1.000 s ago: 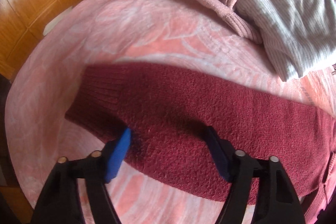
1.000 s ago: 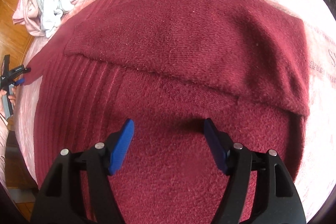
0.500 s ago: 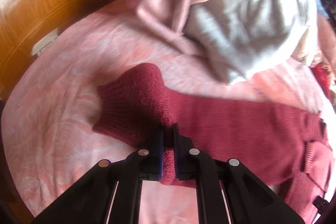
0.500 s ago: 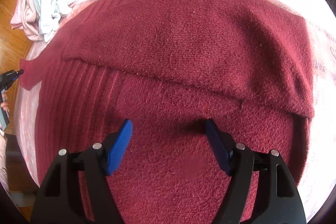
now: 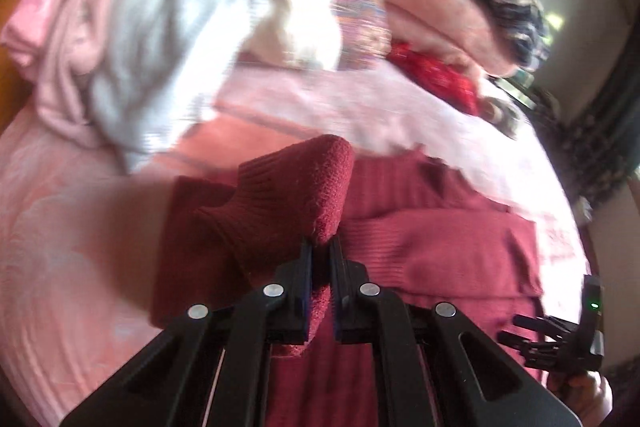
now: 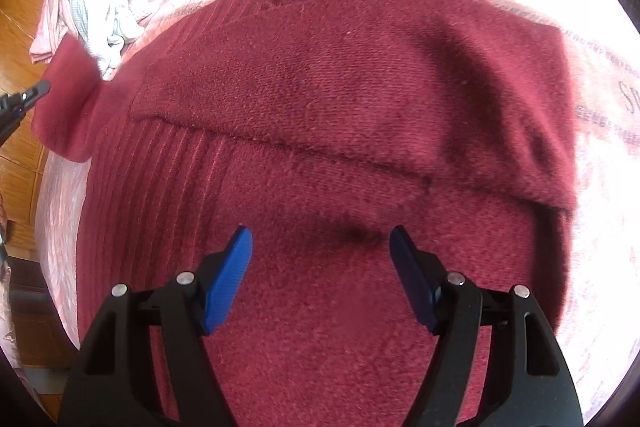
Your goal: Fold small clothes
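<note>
The step in hand was the second sleeve fold on a dark red sweater [image 6: 344, 115], which lay spread flat across a pink patterned bedspread [image 6: 592, 67], collar toward the far side. One sleeve already lay folded across the chest, its lower edge running as a fuzzy seam over the body in the right wrist view. The left gripper [image 5: 320, 259] had its jaws clamped tight on the cuff end of the other sleeve [image 5: 280, 203] — the knit was pinched between the pads and bunched up above them, clear of the bedspread, with the rest of the sleeve trailing down to the sweater's body. In the right wrist view that same lifted cuff showed at the left edge, blurred, with the tip of the left tool beside it. The right gripper [image 6: 322, 275] hovered over the lower body of the sweater with its blue pads wide apart and nothing between them; whether the pads touched the knit could not be told. A pile of unfolded pale clothes [image 5: 168, 27] sat at the far side of the bed, near the sweater's shoulder. The next move, as I judged it, called for carrying the cuff across the chest and laying it flat over the folded sleeve — low and smooth, so the thick knit did not drag the body askew — with the right tool free to press the hem down if it shifted.
</note>
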